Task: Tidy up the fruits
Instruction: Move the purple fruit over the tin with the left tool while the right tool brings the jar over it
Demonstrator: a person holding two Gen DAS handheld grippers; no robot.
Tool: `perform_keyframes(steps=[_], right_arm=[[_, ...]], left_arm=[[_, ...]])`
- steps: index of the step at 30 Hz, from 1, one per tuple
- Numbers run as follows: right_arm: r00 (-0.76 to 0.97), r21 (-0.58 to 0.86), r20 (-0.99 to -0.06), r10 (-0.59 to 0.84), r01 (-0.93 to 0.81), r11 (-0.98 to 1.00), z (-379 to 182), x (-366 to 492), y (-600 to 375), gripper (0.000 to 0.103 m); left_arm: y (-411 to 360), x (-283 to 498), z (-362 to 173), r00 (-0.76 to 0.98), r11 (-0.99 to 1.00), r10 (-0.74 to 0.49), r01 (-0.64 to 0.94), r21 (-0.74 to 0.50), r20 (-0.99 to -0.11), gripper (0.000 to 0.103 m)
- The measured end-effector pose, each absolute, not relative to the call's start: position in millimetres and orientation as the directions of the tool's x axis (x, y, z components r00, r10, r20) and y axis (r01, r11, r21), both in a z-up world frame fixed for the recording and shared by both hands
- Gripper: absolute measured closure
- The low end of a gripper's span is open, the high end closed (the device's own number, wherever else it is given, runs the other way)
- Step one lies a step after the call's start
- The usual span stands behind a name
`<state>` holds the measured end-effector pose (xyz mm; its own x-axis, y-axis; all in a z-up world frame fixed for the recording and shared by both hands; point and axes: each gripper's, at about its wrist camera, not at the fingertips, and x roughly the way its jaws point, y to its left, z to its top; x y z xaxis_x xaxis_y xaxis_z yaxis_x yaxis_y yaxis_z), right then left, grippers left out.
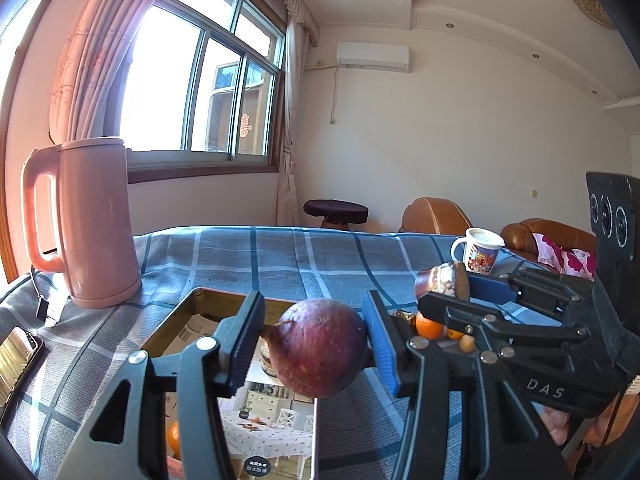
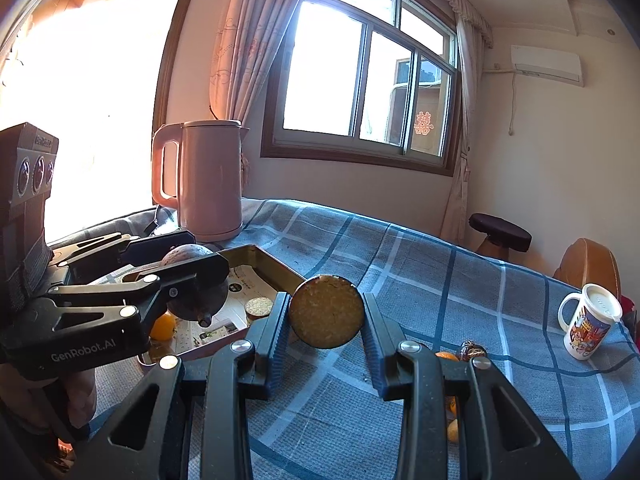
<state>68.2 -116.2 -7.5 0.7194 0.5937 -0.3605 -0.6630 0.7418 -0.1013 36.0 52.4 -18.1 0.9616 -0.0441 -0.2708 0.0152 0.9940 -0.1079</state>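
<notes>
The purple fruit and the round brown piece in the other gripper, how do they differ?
The purple fruit is whole, dark red-purple and smooth-skinned with a stem nub; the round brown piece shows a flat, grainy, yellowish-brown face. The fruit hangs over the tray, the brown piece over the blue checked cloth. Both are clamped between fingers, the fruit in the left gripper, the piece in the right gripper.

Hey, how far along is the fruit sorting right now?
Partly done. The tray already holds an orange and a round cake. In hand: the left gripper grips a purple passion fruit above the tray, and the right gripper holds a round brown disc. Left: small oranges and other bits on the blue checked cloth.
</notes>
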Motion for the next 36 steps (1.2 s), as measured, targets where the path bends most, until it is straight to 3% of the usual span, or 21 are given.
perform_keyframes(steps=[36], right_arm=[[0.621, -0.102, -0.438, 0.651, -0.753, 0.65, -15.9, 68.7, -39.6, 0.067]], left_arm=[[132.1, 38.0, -23.9, 0.939, 0.978, 0.079, -0.137, -0.154, -0.335, 0.05]])
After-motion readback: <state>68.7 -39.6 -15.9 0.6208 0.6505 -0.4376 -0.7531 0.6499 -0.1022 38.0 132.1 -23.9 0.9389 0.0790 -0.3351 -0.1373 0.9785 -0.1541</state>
